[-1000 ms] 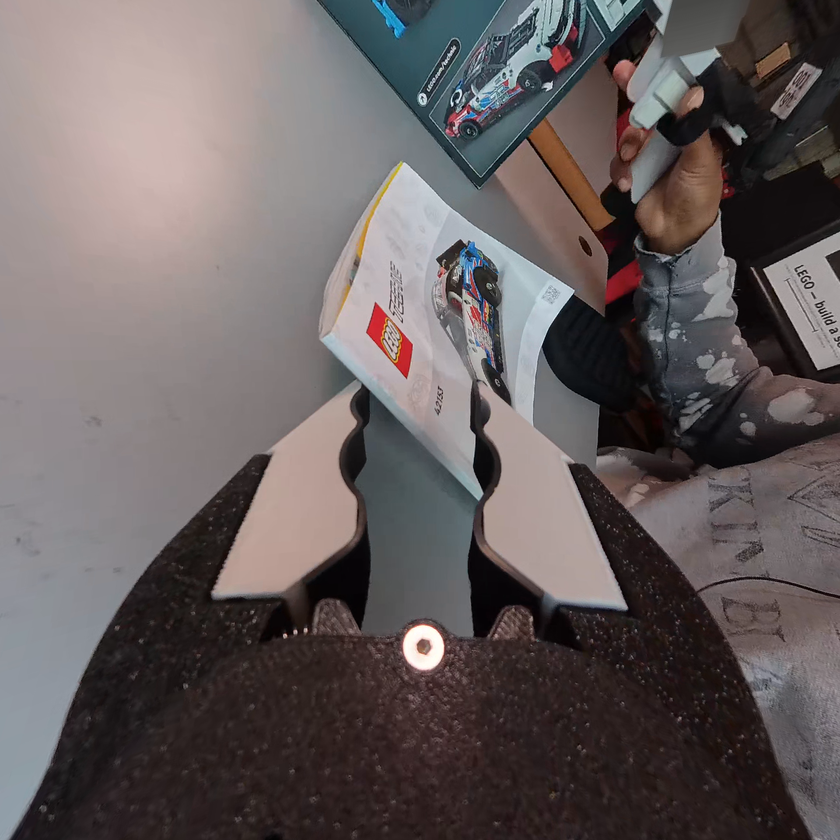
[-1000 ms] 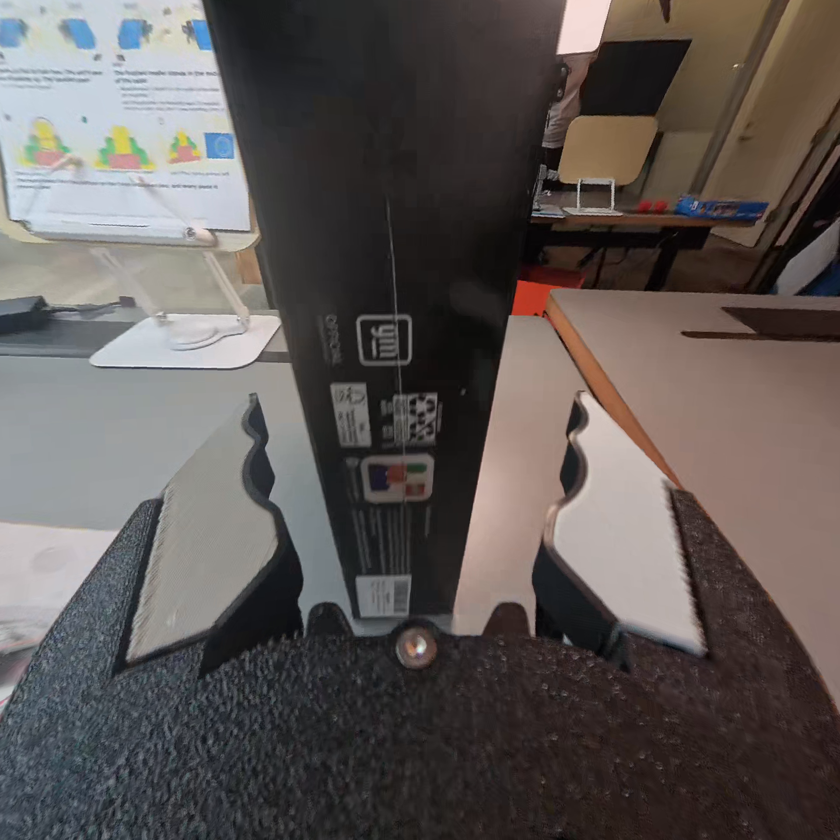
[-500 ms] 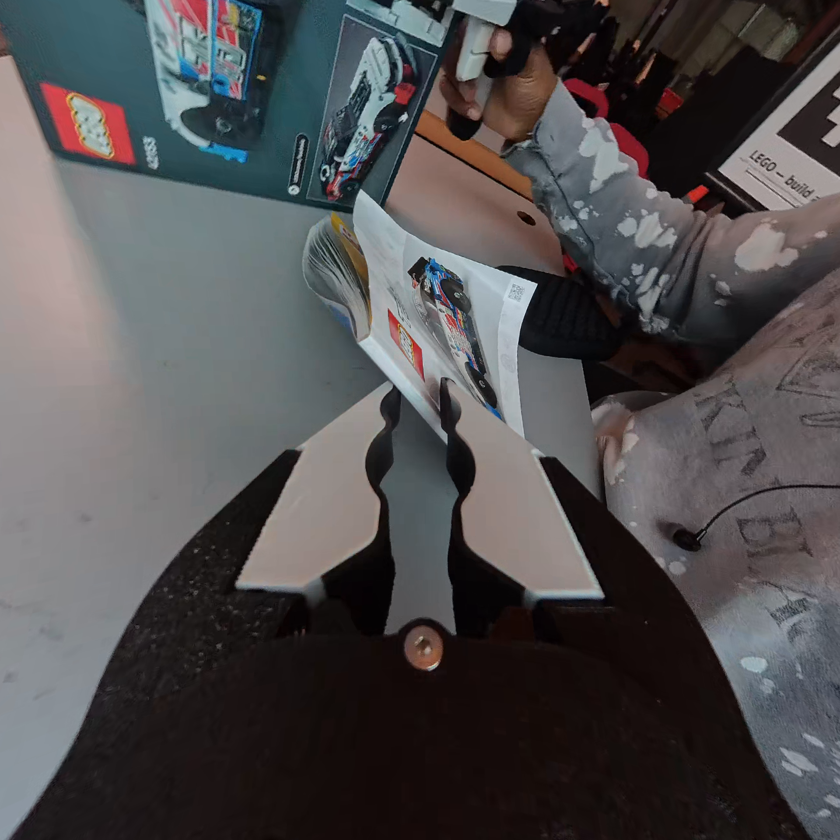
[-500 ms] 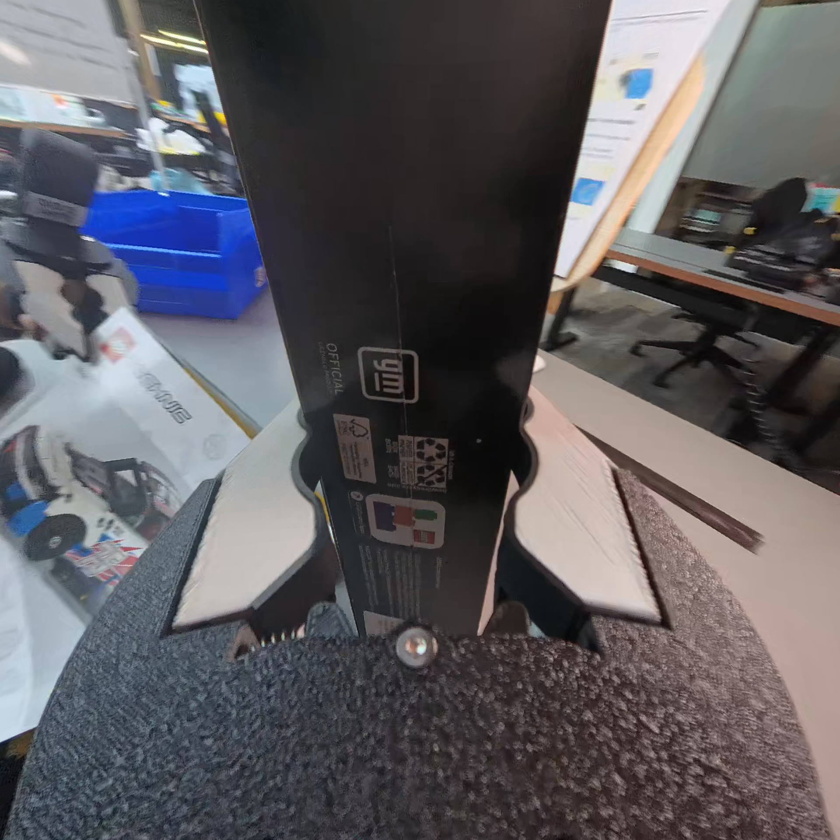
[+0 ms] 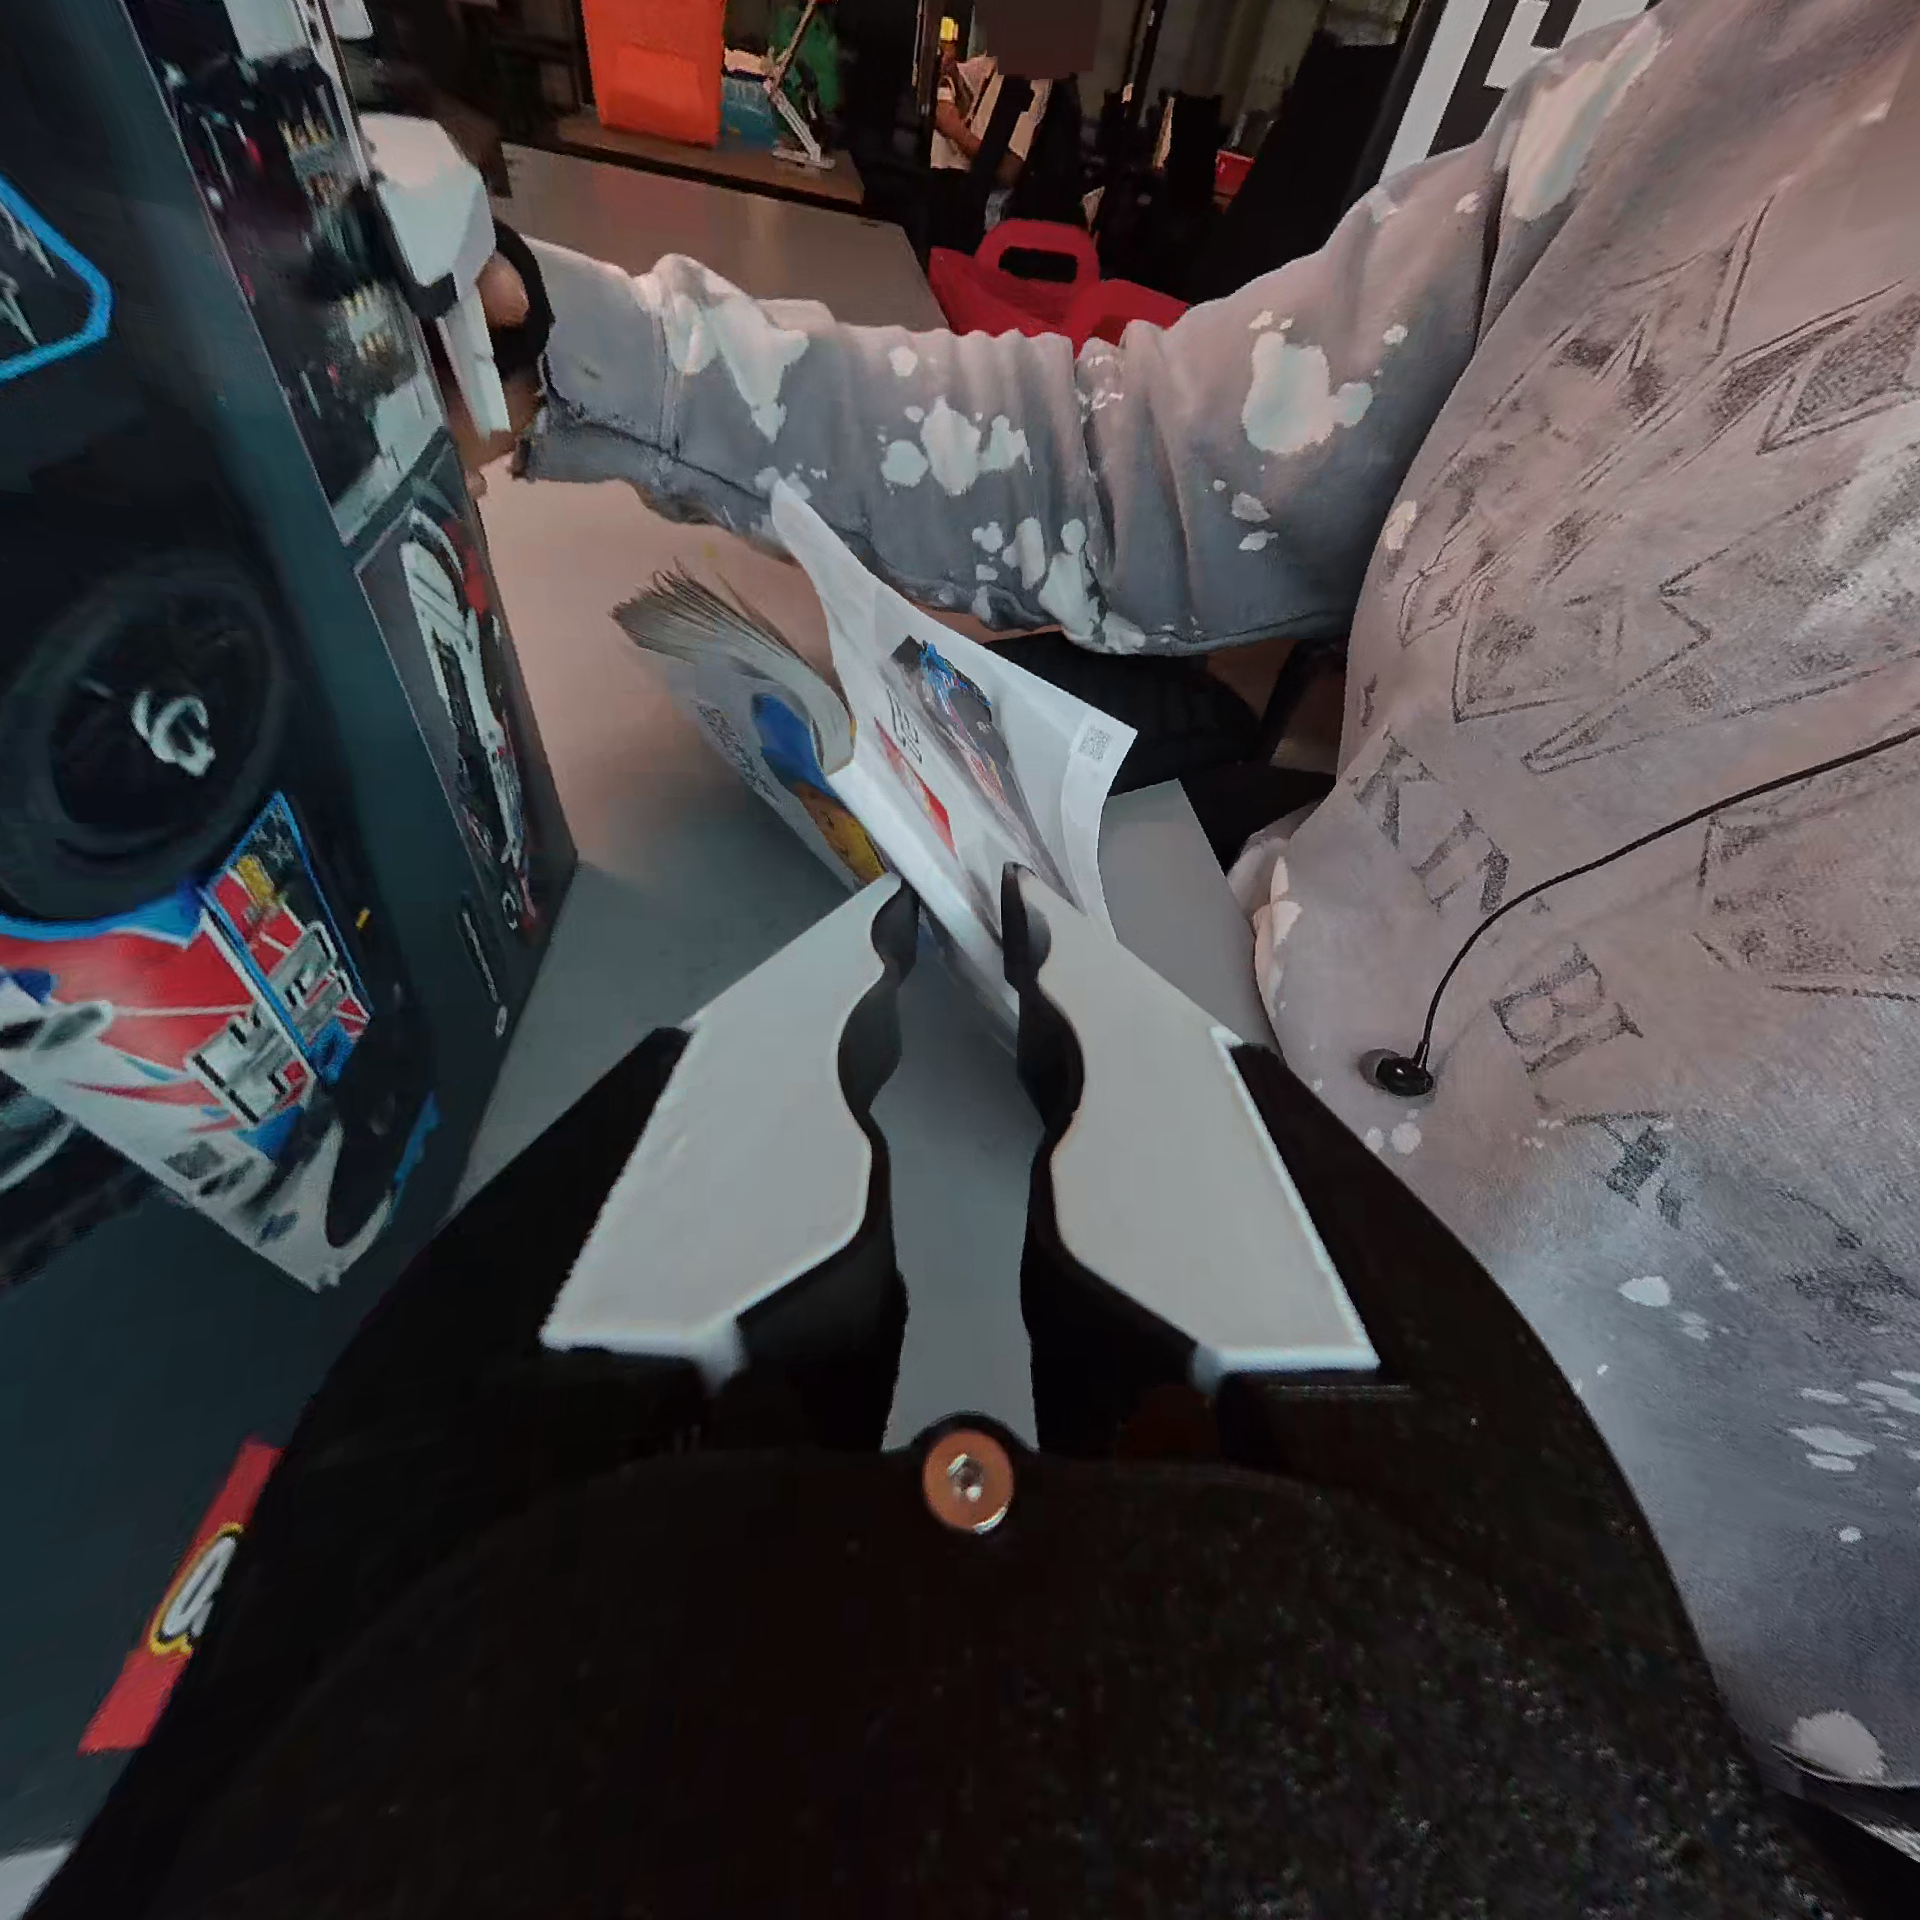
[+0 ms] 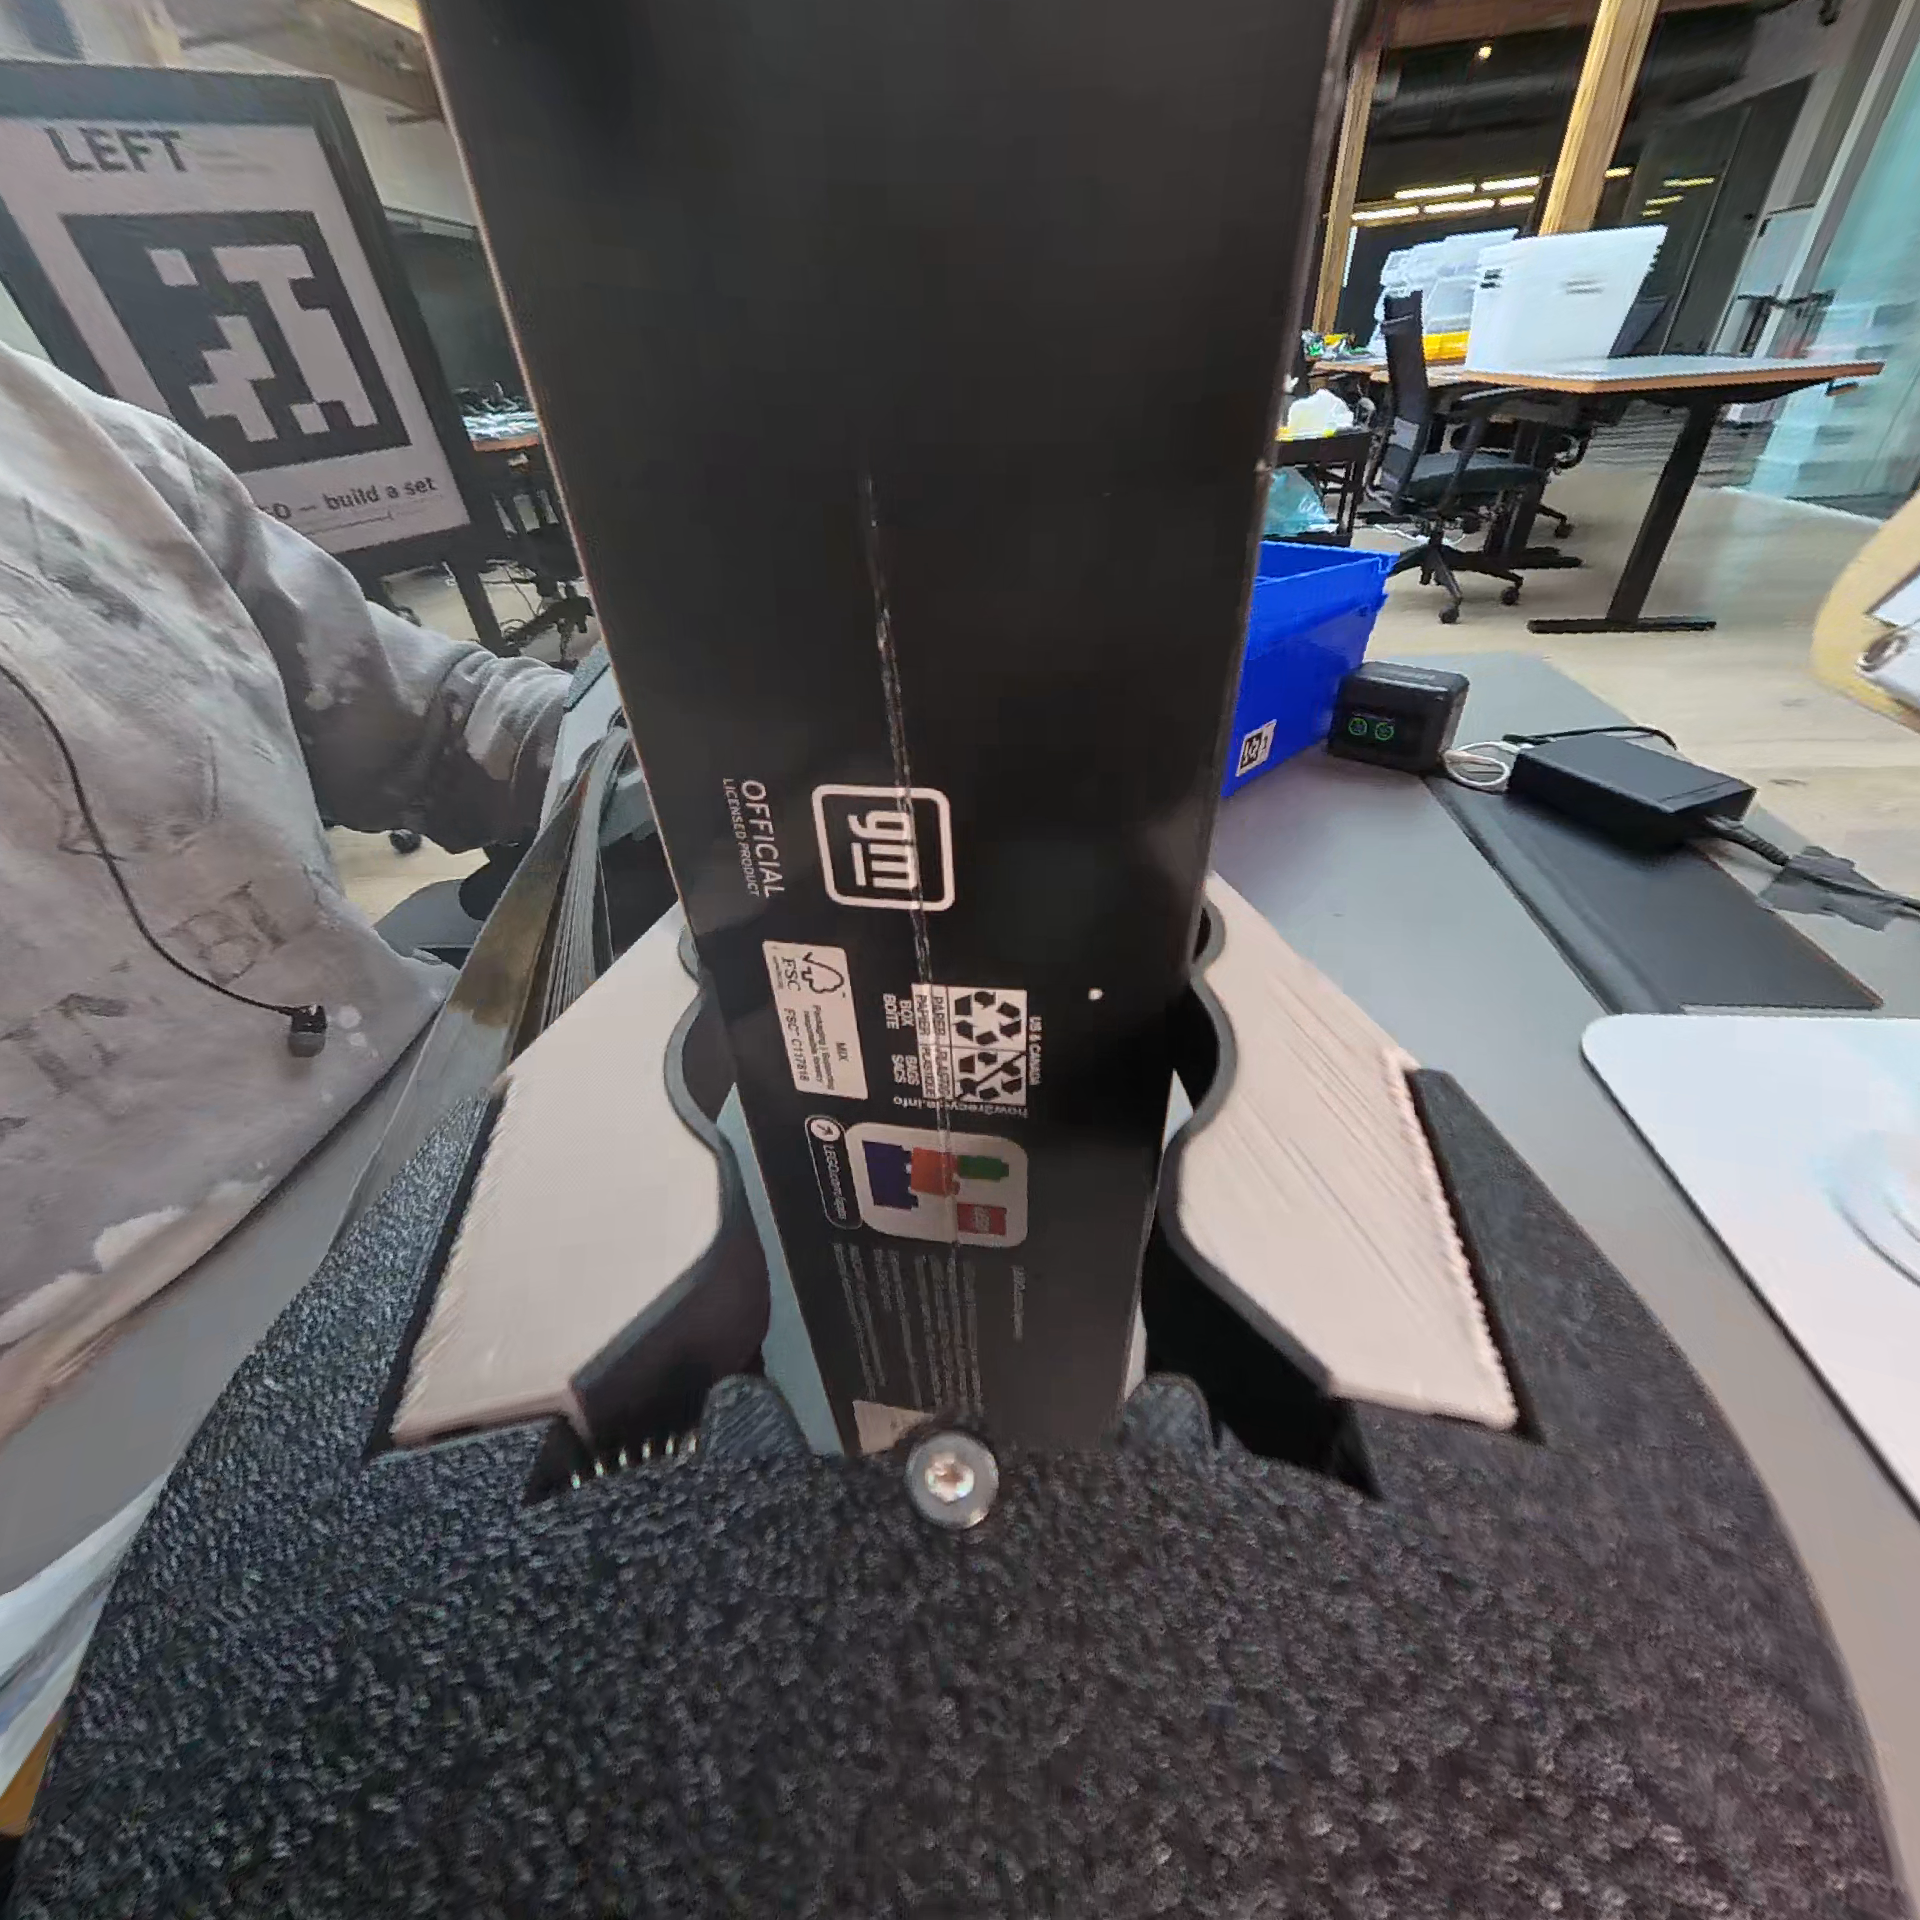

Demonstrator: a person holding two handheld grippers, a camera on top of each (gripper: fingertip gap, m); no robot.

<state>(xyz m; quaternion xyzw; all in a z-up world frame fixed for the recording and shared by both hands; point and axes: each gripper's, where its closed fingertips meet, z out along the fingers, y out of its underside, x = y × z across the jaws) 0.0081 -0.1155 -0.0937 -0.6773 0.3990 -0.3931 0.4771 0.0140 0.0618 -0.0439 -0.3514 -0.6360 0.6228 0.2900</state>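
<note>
My left gripper (image 5: 956, 912) is shut on the lower edge of a white instruction booklet (image 5: 997, 727) with a race car on its cover. The booklet is tilted up off the grey table (image 5: 665, 935) and its pages fan open. A large dark box (image 5: 208, 727) printed with race cars stands on edge at the left of this view. My right gripper (image 6: 945, 966) is shut on the box's narrow black side (image 6: 894, 520), with both fingers pressed against it. In the left wrist view the right gripper (image 5: 447, 260) shows behind the box, held by a hand in a bleached grey sleeve (image 5: 935, 416).
The person's grey sweatshirt (image 5: 1610, 831) fills the right of the left wrist view. In the right wrist view a blue bin (image 6: 1309, 644), a small black device (image 6: 1403, 717), a black adapter (image 6: 1621, 779) and a white flat base (image 6: 1766, 1143) sit on the table. A framed marker board (image 6: 239, 332) stands at the left.
My left gripper has closed on the booklet and lifted its edge, so the pages fan. My right gripper has closed on the box and swung it round, standing it beside the booklet.
</note>
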